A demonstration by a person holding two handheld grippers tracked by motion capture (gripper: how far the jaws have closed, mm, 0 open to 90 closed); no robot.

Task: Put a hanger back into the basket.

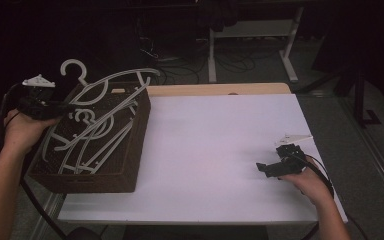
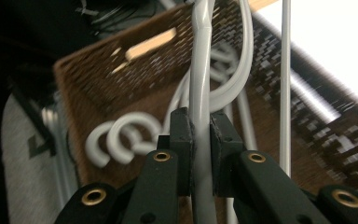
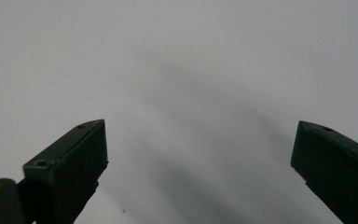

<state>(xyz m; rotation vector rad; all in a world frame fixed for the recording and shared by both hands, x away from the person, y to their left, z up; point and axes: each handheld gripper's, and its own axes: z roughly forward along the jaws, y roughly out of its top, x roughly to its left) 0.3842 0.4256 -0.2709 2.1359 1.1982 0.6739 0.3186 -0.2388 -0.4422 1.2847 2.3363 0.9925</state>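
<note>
A brown woven basket (image 1: 130,150) at the table's left end holds several white plastic hangers (image 1: 87,142). One white hanger (image 1: 115,80) is lifted above the basket's rim, and my left gripper (image 1: 67,108) is shut on its bar at the basket's left side. In the left gripper view the two black pads (image 2: 182,140) pinch the white hanger bar (image 2: 200,84), with the basket (image 2: 135,70) and other hanger hooks (image 2: 121,137) behind. My right gripper (image 1: 265,167) rests open over the white table at the right; its jaws stand wide apart with nothing between them (image 3: 199,144).
The white table top (image 1: 215,150) spreads between basket and right hand, with a wooden strip (image 1: 220,89) along its far edge. White desk legs (image 1: 290,45) and cables stand on the dark floor beyond.
</note>
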